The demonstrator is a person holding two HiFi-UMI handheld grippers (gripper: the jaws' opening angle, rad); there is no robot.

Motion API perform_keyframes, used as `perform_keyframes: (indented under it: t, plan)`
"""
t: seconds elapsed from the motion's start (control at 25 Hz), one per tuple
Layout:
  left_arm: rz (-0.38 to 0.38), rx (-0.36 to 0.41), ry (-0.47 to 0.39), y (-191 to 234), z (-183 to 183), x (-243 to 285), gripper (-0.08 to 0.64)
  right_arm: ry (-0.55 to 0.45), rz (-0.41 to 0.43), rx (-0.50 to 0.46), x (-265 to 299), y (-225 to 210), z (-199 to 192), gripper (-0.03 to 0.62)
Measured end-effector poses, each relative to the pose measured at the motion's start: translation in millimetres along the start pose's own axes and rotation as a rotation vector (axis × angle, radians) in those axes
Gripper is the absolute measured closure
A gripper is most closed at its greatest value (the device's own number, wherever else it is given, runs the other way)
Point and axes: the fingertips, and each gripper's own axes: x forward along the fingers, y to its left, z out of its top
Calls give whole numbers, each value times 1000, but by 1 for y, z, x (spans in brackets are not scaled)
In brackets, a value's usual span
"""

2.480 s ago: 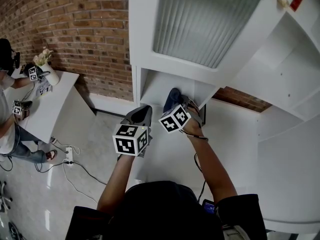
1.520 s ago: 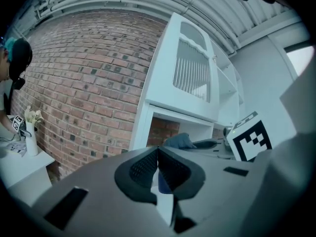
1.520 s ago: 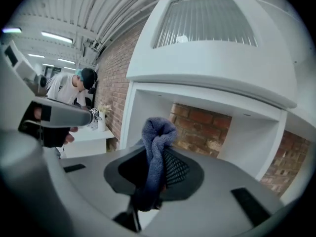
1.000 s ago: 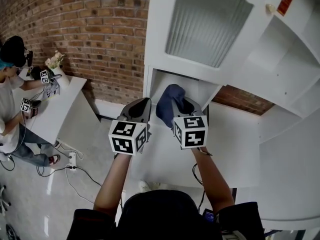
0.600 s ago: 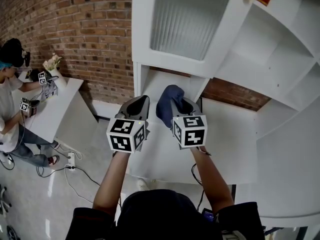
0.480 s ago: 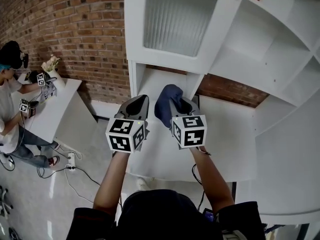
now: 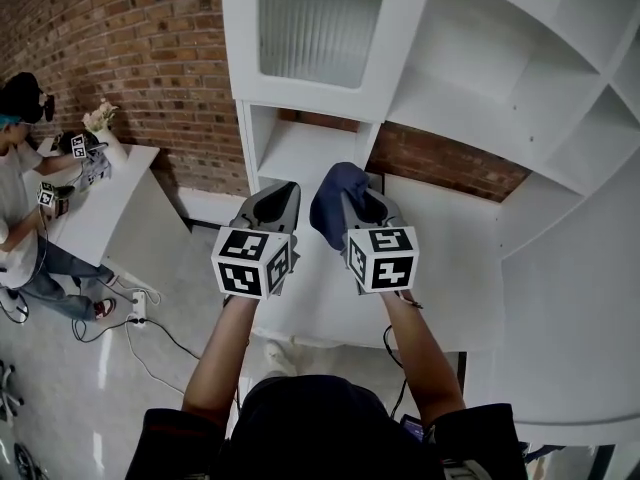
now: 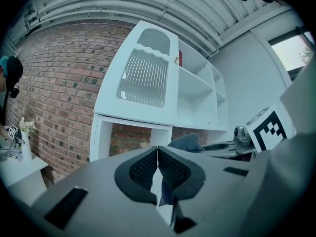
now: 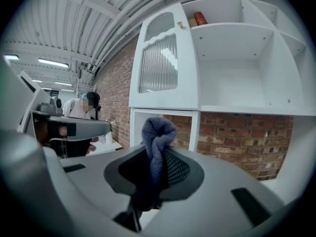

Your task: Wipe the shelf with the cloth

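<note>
A dark blue cloth point(image 7: 330, 196) is bunched between the jaws of my right gripper point(image 7: 348, 200), which is shut on it; in the right gripper view the cloth point(image 9: 157, 135) sticks up out of the gripper point(image 9: 154, 154). My left gripper point(image 7: 281, 200) is beside it, shut and empty, with its pads meeting at the tip point(image 8: 157, 151). Both are held above the white counter point(image 7: 450, 258), short of the low open cubby point(image 7: 300, 153) of the white shelf unit. Open shelves point(image 7: 480, 78) rise to the right of a ribbed glass door point(image 7: 315, 18).
A brick wall point(image 7: 130, 58) stands behind the unit. At the far left a person point(image 7: 20, 168) holds grippers at a white table point(image 7: 95, 208) with a vase point(image 7: 100, 128). Cables and a power strip point(image 7: 135, 308) lie on the floor. Red cans point(image 9: 200, 18) stand on the top shelf.
My right gripper has drawn the cloth back out of the low cubby and lifted it. The view has tilted up, so more of the open shelves shows. The left gripper stayed alongside.
</note>
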Motion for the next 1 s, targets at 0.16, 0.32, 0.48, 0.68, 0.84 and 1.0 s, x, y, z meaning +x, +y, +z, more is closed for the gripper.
perform_keyframes:
  t: [0.16,0.32,0.48,0.68,0.84,1.0]
  plan:
    - [5,14,1,-20,-2,-8,543,-12,13,0,-19,-2,-3,509]
    - [3,32,1,-39,-3,-14,543,-19,32,-26,-42,-4,-5,509]
    - [-4,27,2,-58,-7,-20,543,-30,34,-20,-65,-12,-11,509]
    - [-17,28,3,-83,-10,-31,543,-41,21,3,-90,-22,-15,509]
    - [-44,-18,-9,-103,-7,-42,543,-42,37,9,-109,-24,-18,509]
    - [-42,-5,-4,-118,-9,-51,543,-46,43,13,-126,-26,-24,509]
